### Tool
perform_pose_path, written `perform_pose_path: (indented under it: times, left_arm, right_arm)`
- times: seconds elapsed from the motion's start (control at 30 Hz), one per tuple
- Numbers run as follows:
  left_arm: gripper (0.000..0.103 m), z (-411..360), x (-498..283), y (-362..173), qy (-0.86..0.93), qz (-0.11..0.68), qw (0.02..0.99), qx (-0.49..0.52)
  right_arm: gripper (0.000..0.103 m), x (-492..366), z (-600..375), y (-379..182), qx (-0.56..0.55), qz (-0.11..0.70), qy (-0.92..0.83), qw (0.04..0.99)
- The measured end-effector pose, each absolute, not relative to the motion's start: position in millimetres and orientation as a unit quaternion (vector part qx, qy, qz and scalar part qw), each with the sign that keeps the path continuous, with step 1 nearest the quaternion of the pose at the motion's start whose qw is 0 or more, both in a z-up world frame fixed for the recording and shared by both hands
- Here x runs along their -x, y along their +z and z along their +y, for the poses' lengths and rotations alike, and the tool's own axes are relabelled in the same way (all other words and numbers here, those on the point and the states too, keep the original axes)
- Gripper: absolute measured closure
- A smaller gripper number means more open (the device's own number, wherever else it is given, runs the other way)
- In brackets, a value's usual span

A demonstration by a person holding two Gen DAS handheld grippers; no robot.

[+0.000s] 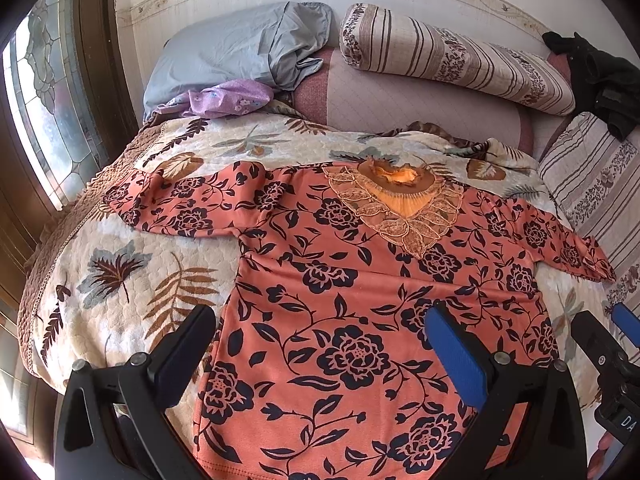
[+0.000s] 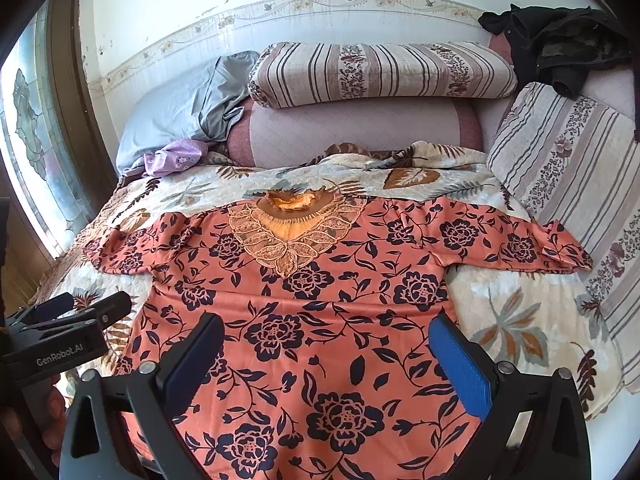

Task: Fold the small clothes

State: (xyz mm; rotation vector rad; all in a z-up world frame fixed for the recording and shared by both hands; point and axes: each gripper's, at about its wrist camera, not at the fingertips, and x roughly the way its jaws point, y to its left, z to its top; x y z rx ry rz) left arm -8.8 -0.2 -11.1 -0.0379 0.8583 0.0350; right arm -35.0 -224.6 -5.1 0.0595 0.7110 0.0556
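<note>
An orange blouse with dark blue flowers (image 1: 340, 280) lies flat and face up on the bed, both sleeves spread out, its lace collar (image 1: 396, 204) toward the pillows. It also shows in the right wrist view (image 2: 320, 300). My left gripper (image 1: 320, 320) is open and empty above the blouse's lower left part. My right gripper (image 2: 326, 328) is open and empty above the blouse's lower middle. The right gripper also shows at the right edge of the left wrist view (image 1: 608, 340), and the left gripper at the left edge of the right wrist view (image 2: 68, 316).
A cream leaf-print quilt (image 1: 120, 272) covers the bed. A grey pillow (image 1: 240, 48), a striped bolster (image 1: 448, 56) and a purple cloth (image 1: 228, 98) lie at the head. Dark clothes (image 2: 560, 48) sit at the back right. A window (image 1: 44, 100) is at the left.
</note>
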Motion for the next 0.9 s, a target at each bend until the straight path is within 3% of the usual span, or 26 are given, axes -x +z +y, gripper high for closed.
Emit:
perform_pose_path:
  times: [0.9]
  left_arm:
    - [0.000,-1.9,8.5,-14.7,0.016,0.417,0.909,0.019]
  right_arm:
    - [0.000,34.9,-223.7,-9.9,-0.026,0.352,0.029,0.935]
